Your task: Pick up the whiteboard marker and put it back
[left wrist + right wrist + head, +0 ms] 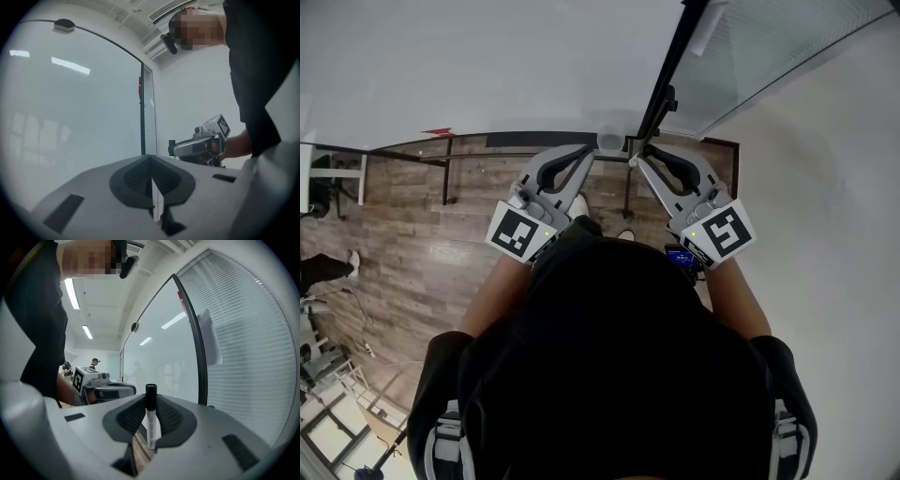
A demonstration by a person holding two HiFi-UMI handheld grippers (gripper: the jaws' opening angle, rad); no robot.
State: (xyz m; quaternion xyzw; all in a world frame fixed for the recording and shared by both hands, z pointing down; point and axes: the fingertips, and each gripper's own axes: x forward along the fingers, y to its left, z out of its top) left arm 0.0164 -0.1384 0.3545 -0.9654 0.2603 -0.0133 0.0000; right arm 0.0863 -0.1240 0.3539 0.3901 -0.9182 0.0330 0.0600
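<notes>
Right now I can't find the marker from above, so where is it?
In the right gripper view, the marker stands upright, cap up, clamped in the right gripper, left of the dark frame.

A wood-plank floor (422, 253) is stretching out below on the left, meeting a frosted glass wall (487, 66) that is carrying a small red mark (439, 132) near its base. A black frame post (192, 333) is dividing that glass from a pane covered with white blinds (243, 333), where a pale sheet (211, 341) is hanging. Strip lights (71, 293) are glowing on the ceiling, and a person in a cap (95, 363) is standing far back in the room.
</notes>
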